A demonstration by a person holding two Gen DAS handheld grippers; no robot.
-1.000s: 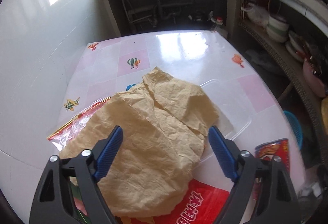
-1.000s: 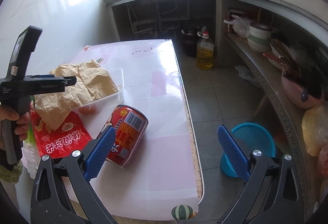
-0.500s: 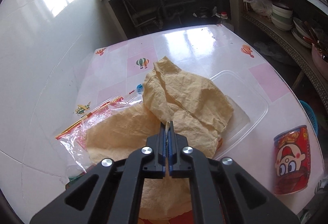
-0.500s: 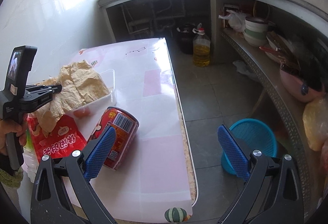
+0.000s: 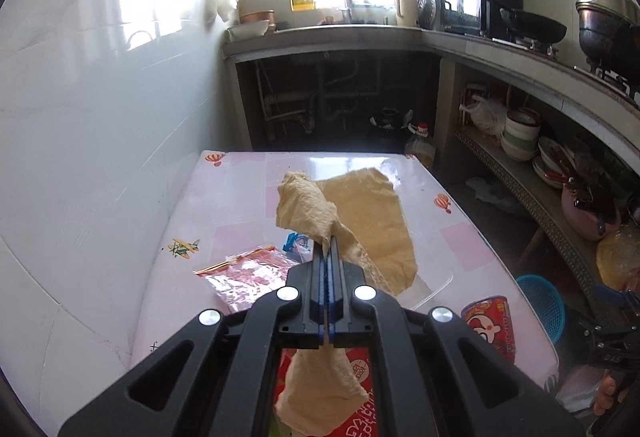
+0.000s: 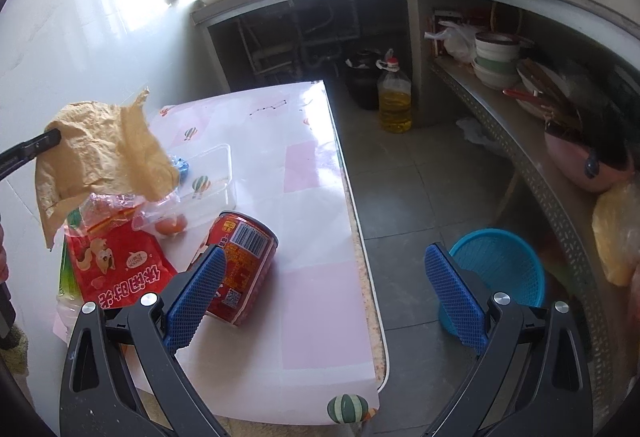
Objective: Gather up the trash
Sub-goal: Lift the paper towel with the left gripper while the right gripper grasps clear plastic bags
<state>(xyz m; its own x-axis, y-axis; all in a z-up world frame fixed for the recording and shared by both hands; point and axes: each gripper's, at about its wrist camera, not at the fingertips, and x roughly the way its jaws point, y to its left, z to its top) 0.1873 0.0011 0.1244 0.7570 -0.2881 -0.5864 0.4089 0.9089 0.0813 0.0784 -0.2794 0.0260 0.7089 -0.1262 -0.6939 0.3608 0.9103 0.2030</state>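
A crumpled tan sheet of greasy paper (image 6: pixel 100 153) is pinched in the closed left gripper (image 5: pixel 328 249) and hangs in the air above the left part of the pink-checked table (image 6: pixel 280 141). Below it on the table lie a red printed snack wrapper (image 6: pixel 116 269), a clear plastic bag with orange bits (image 6: pixel 160 213) and a clear rectangular plastic tub (image 6: pixel 212 173). To the right of these a red printed tin can (image 6: pixel 240 269) lies on its side. The right gripper (image 6: pixel 324 293) is held wide open and empty, near the can. On the floor right of the table stands a blue plastic basket (image 6: pixel 504 265), probably the bin. The sheet is best carried high enough that the hanging tail drags nothing along.
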